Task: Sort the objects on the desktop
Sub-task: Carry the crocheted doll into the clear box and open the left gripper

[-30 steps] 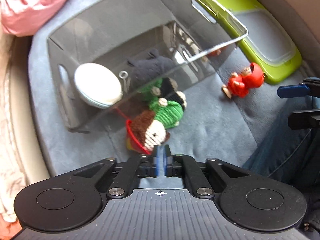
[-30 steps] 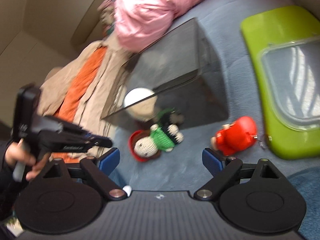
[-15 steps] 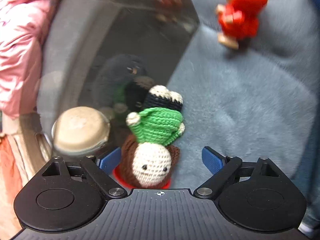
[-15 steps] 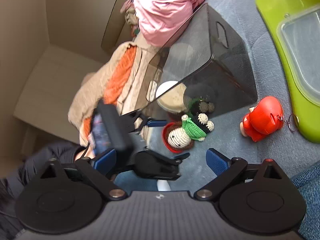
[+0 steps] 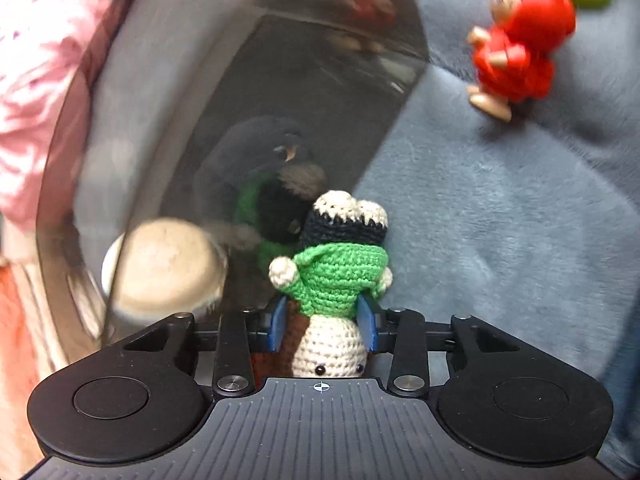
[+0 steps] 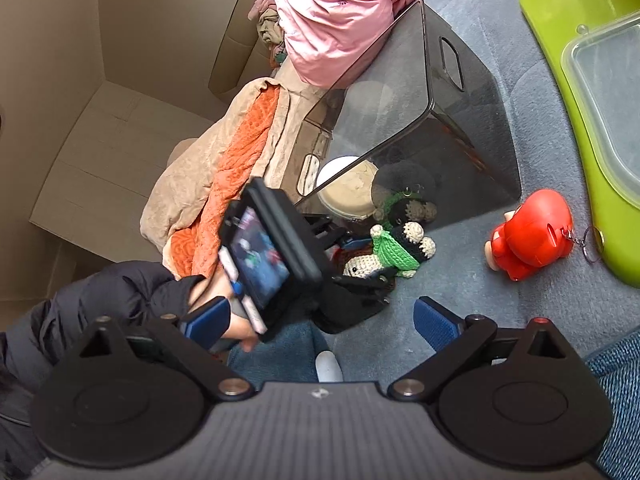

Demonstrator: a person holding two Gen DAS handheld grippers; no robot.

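Observation:
A crocheted doll (image 5: 340,280) with a cream head, green top and dark legs lies upside down on the blue blanket beside a smoky clear bin (image 5: 248,92). My left gripper (image 5: 323,322) has its blue pads closed on the doll at the neck. The right wrist view shows the same doll (image 6: 384,254) and the left gripper (image 6: 362,262) on it. Inside the bin (image 6: 432,112) lie a round cream tin (image 5: 164,268) and a dark plush. A red figure keychain (image 5: 520,48) lies apart to the right, also seen in the right wrist view (image 6: 532,234). My right gripper (image 6: 322,316) is open and empty, held above.
A lime-green tray with a clear lid (image 6: 592,92) lies at the right. Pink cloth (image 6: 340,12) and an orange-beige towel (image 6: 232,164) lie behind and left of the bin. A cardboard box wall (image 6: 100,60) stands at the left. My knee in jeans (image 6: 280,352) is below.
My left gripper opened, moved forward around the doll's head and closed on it. My right gripper rose and stayed open.

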